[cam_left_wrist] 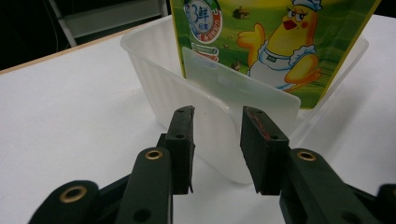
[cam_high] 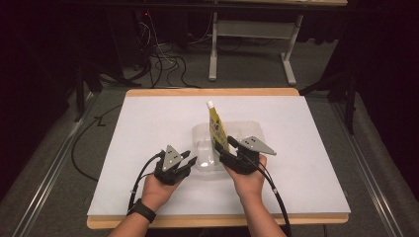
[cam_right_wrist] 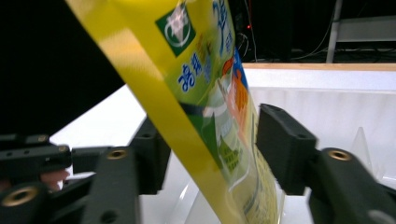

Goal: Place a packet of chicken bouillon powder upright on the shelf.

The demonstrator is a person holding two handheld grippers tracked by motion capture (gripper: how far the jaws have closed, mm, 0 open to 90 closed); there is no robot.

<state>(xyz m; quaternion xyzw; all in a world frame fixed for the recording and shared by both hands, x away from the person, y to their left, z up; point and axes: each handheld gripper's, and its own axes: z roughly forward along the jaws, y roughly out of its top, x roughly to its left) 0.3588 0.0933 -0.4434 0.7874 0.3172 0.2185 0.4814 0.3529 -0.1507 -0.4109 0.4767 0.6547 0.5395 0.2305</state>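
the right gripper, jaws spread, is straddling the yellow spouted pouch standing in the clear plastic container; the left gripper is hovering spread at the rim. next move likely calls for closing on the pouch.

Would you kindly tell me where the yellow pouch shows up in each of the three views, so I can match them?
High view: the yellow pouch stands at centre, in the clear plastic container.
Left gripper view: top right, pouch behind the container's wall.
Right gripper view: pouch runs diagonally between the jaws.
Shared landmark: the clear container.
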